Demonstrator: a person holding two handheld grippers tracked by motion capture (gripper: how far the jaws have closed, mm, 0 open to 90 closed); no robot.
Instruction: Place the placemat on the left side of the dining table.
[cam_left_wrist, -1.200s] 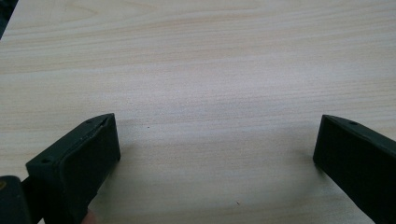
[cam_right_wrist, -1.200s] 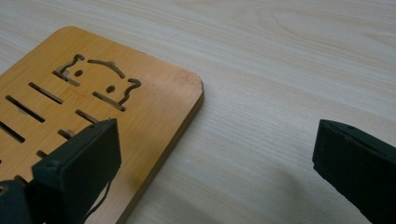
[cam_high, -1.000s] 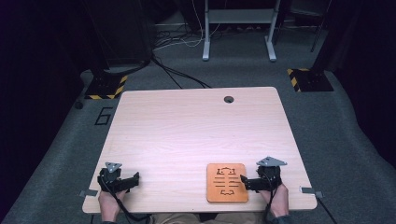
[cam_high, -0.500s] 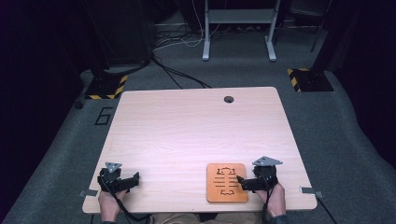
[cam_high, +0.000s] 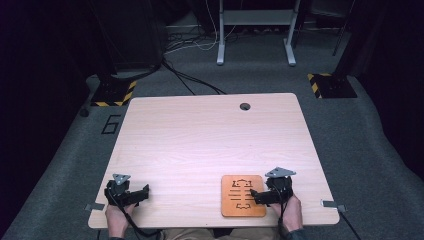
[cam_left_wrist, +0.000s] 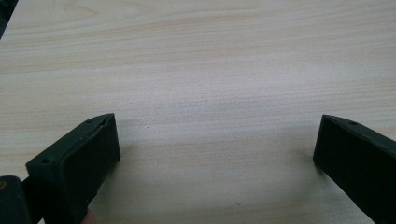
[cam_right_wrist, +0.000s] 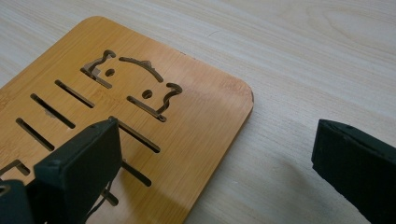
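Observation:
An orange-brown wooden board (cam_high: 242, 195) with cut-out slots and a frog-like face lies flat near the table's front edge, right of centre. In the right gripper view the board (cam_right_wrist: 140, 116) runs under the left jaw while the right jaw hangs over bare table. My right gripper (cam_high: 256, 196) is open at the board's right edge, low over it, with nothing between its jaws (cam_right_wrist: 215, 158). My left gripper (cam_high: 145, 191) rests open near the front left corner, jaws wide apart over bare wood (cam_left_wrist: 217, 154).
The light wooden table (cam_high: 210, 145) has a cable hole (cam_high: 244, 106) near its far edge. Beyond it on the grey floor lie cables, a white stand's legs (cam_high: 255, 35) and yellow-black striped bases (cam_high: 112, 92). A metal bracket (cam_high: 330, 204) sticks out at the front right.
My right gripper has shifted a little to the left, onto the board's right edge. The left gripper has not moved.

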